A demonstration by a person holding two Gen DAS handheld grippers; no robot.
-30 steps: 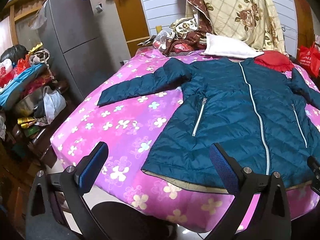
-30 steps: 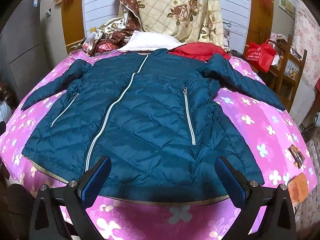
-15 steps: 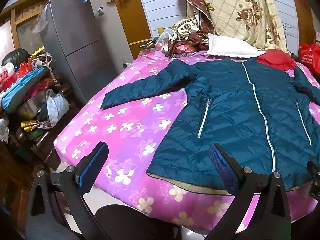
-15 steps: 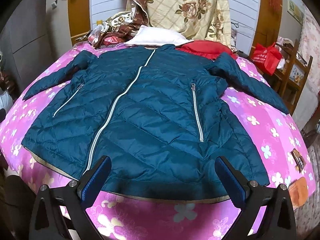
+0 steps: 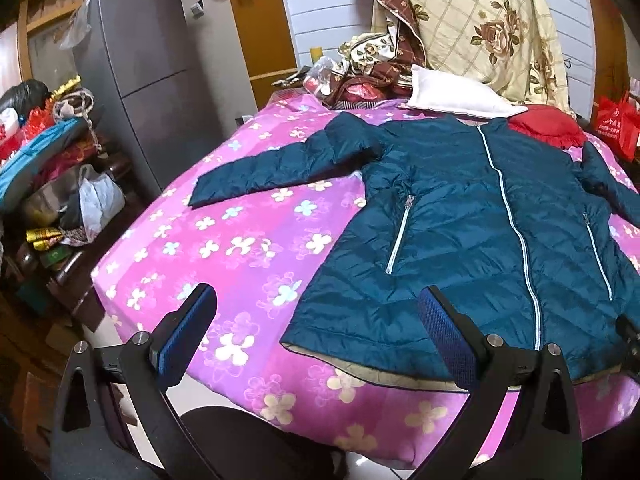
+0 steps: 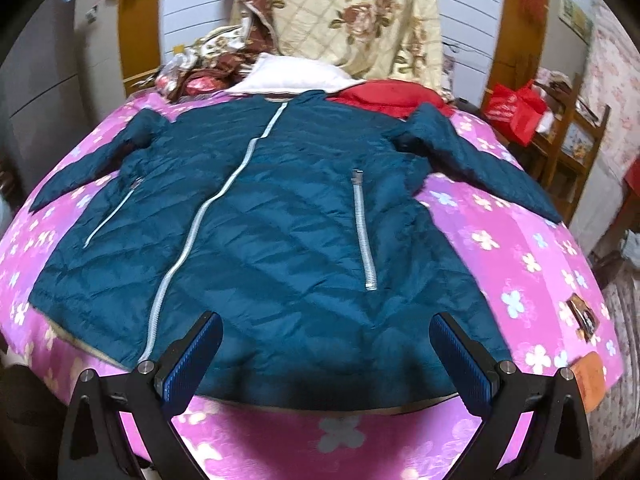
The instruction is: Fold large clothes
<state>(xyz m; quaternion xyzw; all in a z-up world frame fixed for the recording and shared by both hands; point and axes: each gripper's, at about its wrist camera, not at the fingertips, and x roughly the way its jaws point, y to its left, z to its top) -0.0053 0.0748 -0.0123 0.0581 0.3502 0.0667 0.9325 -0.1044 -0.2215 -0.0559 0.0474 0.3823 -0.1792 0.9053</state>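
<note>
Right wrist view shows the teal jacket [image 6: 280,220] flat on the bed [image 6: 500,248], filling centre frame. Your right claw [image 6: 326,356] and left claw [image 5: 316,332] both gape wide, empty. Pinch 1 sleeve cuff first, folding inward smoothly.

Both wrist cameras look from the bed's [image 5: 248,248] foot toward its head, the left from farther left; both show the teal jacket [image 5: 472,232] [image 6: 280,216].

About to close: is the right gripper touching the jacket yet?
Cannot tell. In the right wrist view the open right gripper overlaps the jacket hem, but neither contact nor gap shows plainly.
</note>
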